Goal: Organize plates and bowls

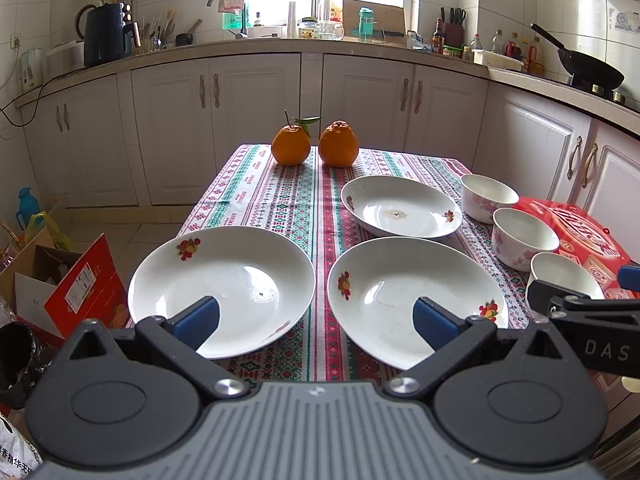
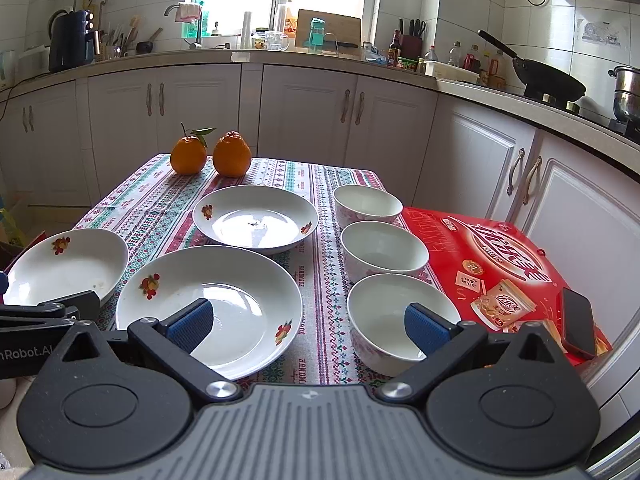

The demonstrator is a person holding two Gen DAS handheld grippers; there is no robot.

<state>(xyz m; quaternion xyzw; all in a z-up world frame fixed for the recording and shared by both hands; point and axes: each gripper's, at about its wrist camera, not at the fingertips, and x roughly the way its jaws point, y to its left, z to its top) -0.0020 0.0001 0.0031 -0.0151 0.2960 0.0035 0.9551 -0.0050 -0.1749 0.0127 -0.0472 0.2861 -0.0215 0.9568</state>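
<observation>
Right wrist: oranges (image 2: pixel 210 154) behind plates (image 2: pixel 256 218).

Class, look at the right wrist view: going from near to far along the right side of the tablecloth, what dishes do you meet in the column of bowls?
Nearest white floral bowl → middle white floral bowl → farthest white floral bowl.

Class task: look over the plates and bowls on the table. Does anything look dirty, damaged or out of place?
The far plate has a brownish stain at its centre, and the left plate a small dark speck. A phone lies on the red box.
</observation>
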